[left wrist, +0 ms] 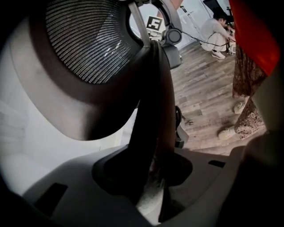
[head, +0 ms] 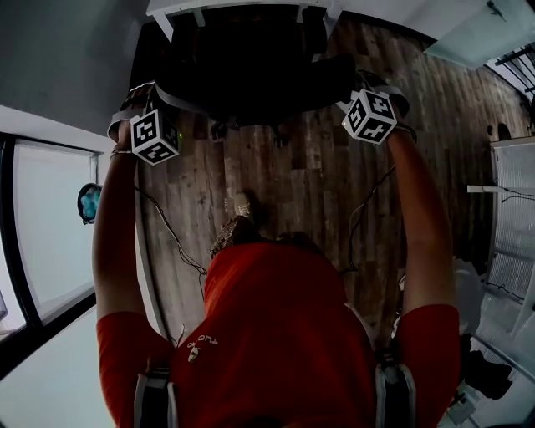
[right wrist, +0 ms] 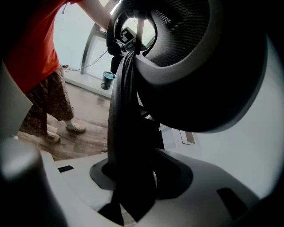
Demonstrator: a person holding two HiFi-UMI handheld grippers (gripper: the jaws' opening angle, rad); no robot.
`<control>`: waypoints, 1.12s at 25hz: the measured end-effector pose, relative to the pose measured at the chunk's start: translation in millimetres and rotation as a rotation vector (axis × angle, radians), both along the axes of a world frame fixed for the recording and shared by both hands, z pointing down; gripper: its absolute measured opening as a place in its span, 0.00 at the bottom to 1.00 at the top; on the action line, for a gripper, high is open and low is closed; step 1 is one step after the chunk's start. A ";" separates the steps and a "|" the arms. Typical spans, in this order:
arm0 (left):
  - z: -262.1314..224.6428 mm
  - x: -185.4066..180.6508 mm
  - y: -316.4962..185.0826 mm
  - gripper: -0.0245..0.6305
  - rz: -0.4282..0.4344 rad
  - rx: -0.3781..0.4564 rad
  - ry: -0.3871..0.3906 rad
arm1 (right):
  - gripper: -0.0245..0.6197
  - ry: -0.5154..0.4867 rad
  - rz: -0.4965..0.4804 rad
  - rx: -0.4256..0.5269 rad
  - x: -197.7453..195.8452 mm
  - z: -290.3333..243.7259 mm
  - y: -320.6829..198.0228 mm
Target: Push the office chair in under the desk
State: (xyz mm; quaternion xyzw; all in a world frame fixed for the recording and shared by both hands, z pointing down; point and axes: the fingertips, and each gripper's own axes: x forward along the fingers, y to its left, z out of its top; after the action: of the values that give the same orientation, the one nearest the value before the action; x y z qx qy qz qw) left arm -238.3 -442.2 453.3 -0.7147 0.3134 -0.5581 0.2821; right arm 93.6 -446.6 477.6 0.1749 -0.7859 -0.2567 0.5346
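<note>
Chair [head: 251,79] sits at the white worktop [head: 242,8] edge, seat toward it, backrest toward the person, its width running left-right. Left claw [left wrist: 151,174] and right claw [right wrist: 136,177] each pinch the backrest rim. Shirt logo [head: 205,343] unreadable. Cable [head: 170,234] lies on the wood floor [head: 318,184]. A second person [left wrist: 215,29] crouches well apart.

Black mesh office chair [head: 251,75] — brown plank floor [head: 322,188].

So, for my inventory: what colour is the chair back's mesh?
Black; the chair back shows best in the left gripper view.
</note>
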 end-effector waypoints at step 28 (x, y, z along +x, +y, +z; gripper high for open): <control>3.8 -27.8 -223.8 0.27 -0.011 -0.019 -0.005 | 0.32 0.014 0.081 -0.053 -22.3 4.9 -224.1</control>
State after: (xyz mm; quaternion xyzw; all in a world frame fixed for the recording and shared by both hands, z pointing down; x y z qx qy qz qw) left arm -266.1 -666.0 457.2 -0.7142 0.3114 -0.5644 0.2728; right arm 71.2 -670.7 482.5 0.1907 -0.7810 -0.2151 0.5544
